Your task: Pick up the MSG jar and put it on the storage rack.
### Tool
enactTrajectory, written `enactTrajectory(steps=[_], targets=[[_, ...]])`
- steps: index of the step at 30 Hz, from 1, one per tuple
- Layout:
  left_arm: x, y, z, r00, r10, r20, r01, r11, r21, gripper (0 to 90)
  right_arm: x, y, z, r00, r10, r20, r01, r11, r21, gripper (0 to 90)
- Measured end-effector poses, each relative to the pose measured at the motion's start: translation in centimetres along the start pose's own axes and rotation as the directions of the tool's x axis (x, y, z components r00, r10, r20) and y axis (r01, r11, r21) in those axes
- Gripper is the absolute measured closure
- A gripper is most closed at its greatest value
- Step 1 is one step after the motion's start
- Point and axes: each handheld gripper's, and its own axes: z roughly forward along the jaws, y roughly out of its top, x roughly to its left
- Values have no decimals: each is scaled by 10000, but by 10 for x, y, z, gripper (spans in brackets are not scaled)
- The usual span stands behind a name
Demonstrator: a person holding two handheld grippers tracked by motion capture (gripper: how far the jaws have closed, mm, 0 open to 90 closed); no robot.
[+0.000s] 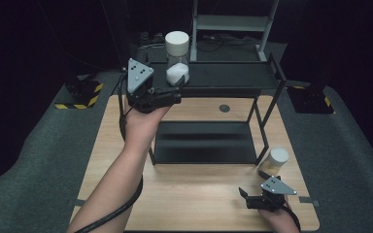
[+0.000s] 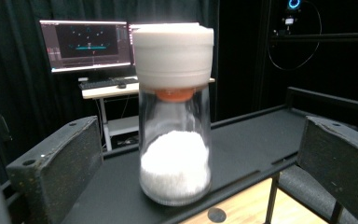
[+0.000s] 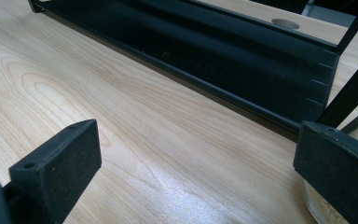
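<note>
my left gripper (image 1: pixel 175 89) is spread wide at the far left of the top shelf (image 1: pixel 233 75), jaws either side of the glass jar (image 2: pixel 175 116) but not touching it. judged step: grasp or release. to grip well, i'd close on the glass below the white cap. jar stands upright, white powder low inside, orange seal under the cap. near right, my right gripper (image 1: pixel 247 197) rests wide, empty, beside a second jar (image 1: pixel 274 162).

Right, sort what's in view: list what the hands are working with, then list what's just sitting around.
In play:
- tall jar of white powder on the rack's top shelf, between the open left gripper
- small jar on the table, beside the open right gripper

Sitting around:
- monitors
- keyboard
- desk
</note>
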Motion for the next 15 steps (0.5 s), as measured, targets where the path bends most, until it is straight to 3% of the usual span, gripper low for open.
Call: enactTrajectory(steps=[15], targets=[[-1,-27,-16,9999,105,-44,-103,9985,532,4,0,0,0,10000,-21,12,21,10000,9,0]])
